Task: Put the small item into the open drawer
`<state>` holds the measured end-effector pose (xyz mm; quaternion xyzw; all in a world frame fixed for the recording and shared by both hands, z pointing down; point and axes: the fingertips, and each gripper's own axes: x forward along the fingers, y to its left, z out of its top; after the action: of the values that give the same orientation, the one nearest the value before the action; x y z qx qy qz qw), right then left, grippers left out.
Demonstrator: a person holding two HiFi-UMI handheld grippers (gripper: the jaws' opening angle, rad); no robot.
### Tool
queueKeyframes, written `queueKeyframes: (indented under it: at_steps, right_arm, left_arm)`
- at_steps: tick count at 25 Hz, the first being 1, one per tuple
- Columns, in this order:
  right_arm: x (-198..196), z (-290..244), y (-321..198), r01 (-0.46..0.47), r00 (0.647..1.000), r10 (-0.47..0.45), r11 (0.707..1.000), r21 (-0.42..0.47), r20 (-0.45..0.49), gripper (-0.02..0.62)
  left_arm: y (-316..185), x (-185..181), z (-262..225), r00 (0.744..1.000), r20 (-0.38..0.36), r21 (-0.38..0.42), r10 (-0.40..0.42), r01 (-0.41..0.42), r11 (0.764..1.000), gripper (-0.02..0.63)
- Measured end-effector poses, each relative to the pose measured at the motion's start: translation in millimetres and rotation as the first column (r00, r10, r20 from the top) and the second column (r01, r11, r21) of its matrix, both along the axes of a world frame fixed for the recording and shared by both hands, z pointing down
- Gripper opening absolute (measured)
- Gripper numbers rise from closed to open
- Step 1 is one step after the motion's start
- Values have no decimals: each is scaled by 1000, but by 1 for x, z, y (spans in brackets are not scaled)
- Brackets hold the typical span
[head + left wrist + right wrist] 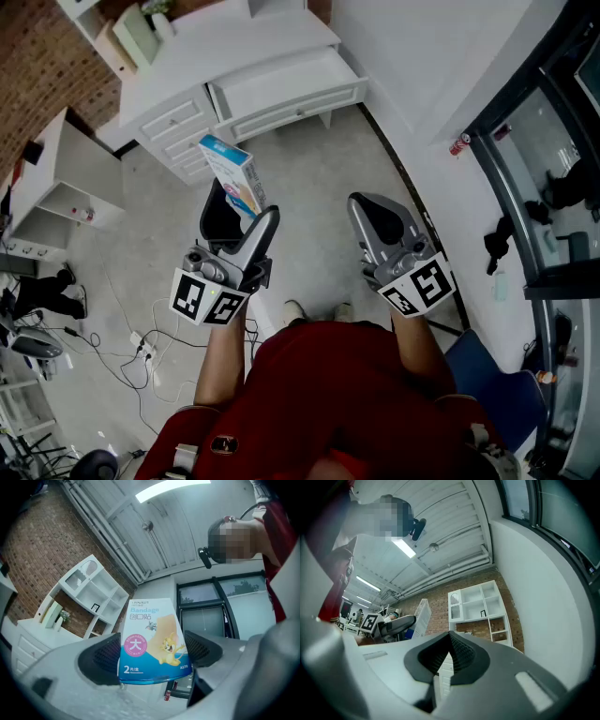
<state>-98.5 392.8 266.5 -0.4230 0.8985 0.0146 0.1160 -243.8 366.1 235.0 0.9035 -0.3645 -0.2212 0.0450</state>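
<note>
A blue and white bandage box [232, 172] is held up in the air over the floor by my left gripper [244, 202], which is shut on its lower end. In the left gripper view the box [152, 639] stands upright between the two dark pads [101, 658], and both touch its sides. My right gripper [367, 208] is level with the left one, to its right, shut and empty; its pads [457, 656] meet tip to tip. The open drawer [286, 89] juts out of a white desk [234, 42] ahead of both grippers, and the part of its inside that shows is bare.
A white shelf unit [58, 183] stands at the left. Cables and a power strip [141, 349] lie on the floor at the lower left. A red can [458, 144] sits by the white wall at the right, beside glass doors [553, 187]. A blue chair [497, 380] is behind me.
</note>
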Motion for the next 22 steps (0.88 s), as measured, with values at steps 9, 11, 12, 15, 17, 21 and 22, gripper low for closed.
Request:
queueKeyframes:
  at_steps: [9,11,12,15,17,21,22]
  right_arm:
    - [-9,7,-4,5,1000,-5,1000,-5,6,11]
    - [-14,11,-7,0,1000,0,1000,-14,2,11]
    - [-24,12,-7,-2,1000,2,1000,-17,0,11]
    - [-60,13,-5,-10,1000,10,1000,-20,-4,11]
    - [-70,16,-7,-17,1000,17,1000,-22,-5,11]
    - [-72,18,-16,-28,999,28,999,-31,-21,11]
    - [-71,18,-20,-33,999,32,999,-32,-23,11]
  left_arm:
    - [-3,-7,8,1000,-4,-1,0,0,1000,428]
    - [-5,-12,10,1000,-2,0,2,-2,1000,427]
    - [-5,-22,11,1000,-1,1,4,-4,1000,428]
    - [-6,-59,14,1000,3,4,12,-12,1000,428]
    - [-11,-70,17,1000,9,2,18,-18,1000,427]
    - [-27,-72,24,1000,6,-22,29,-29,999,428]
    - [-32,-71,25,999,5,-27,33,-33,999,426]
